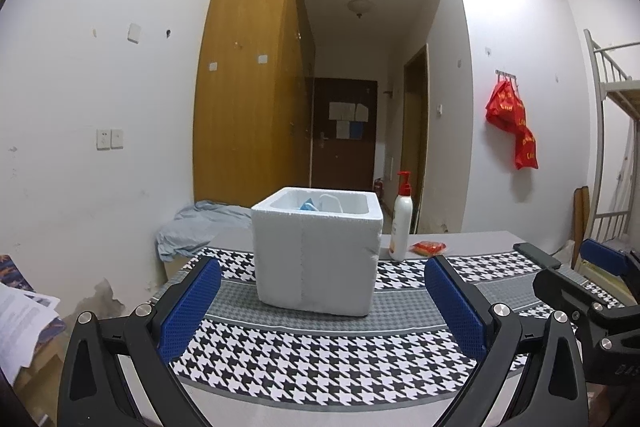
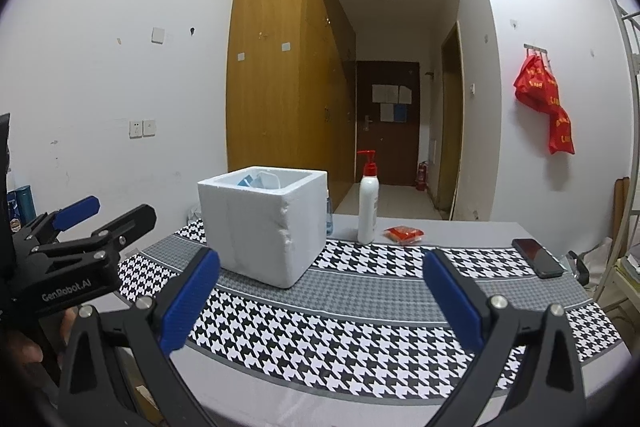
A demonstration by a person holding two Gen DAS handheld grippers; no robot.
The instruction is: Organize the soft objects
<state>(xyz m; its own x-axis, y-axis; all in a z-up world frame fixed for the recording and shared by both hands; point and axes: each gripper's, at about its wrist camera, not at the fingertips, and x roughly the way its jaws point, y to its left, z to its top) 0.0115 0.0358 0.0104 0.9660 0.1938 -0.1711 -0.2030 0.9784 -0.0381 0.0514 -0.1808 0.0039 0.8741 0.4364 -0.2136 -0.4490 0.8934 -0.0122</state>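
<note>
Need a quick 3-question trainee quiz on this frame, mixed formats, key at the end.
1. True or false: the left gripper is shut on a soft object.
2. What stands right beside the foam box on the table: A) a pump bottle, B) a kettle, C) a lamp?
3. Fill in: the phone lies near the table's ____ edge, as the right wrist view shows it.

Key: 1 false, both the left and the right gripper are open and empty; 2 A; 3 right.
</note>
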